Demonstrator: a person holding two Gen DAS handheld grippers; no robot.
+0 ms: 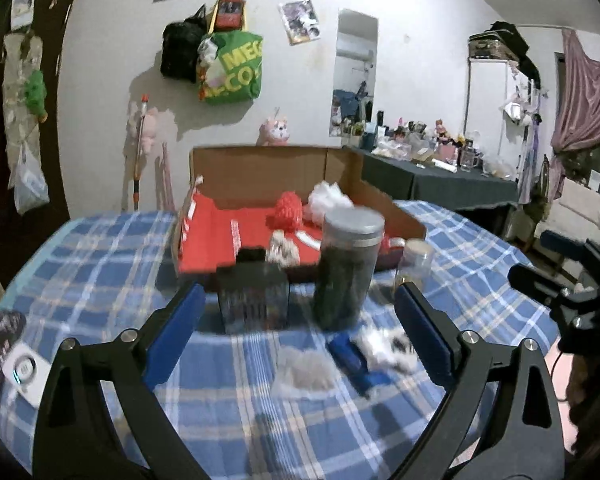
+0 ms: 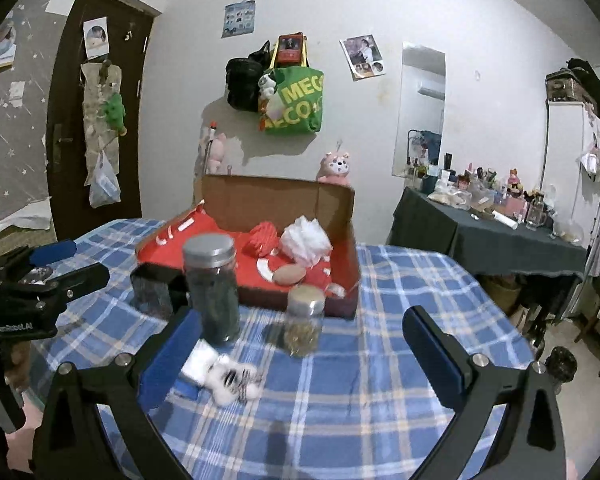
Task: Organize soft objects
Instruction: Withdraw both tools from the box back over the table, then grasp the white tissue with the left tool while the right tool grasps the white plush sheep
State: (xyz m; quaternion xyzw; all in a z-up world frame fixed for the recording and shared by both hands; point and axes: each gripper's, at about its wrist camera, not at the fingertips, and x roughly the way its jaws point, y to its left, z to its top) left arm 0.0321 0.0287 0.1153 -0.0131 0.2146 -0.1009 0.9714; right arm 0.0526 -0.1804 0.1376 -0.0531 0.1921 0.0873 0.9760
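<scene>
**Operator A:** Left wrist view. The left gripper (image 1: 300, 332) was spread wide, with nothing between its blue pads. It hung above the checked tablecloth (image 1: 100, 272). One soft item, a white-and-black fluffy toy (image 1: 388, 346), lay on the cloth just beside the right-hand pad, next to a blue object (image 1: 352, 360).

**Operator B:** And the destination?

**Operator A:** The cardboard box (image 1: 260, 168) stood beyond the tall dark jar (image 1: 348, 272). It already held a red knitted piece (image 1: 288, 210) and a white puff (image 1: 328, 196), so it probably served as the collection point.

**Operator B:** Right wrist view?

**Operator A:** The right gripper (image 2: 300, 356) was likewise fully spread and empty. The fluffy toy (image 2: 232, 380) lay near its left-hand pad. The small jar (image 2: 305, 322) stood between toy and box (image 2: 276, 200); a likely obstruction.
</scene>
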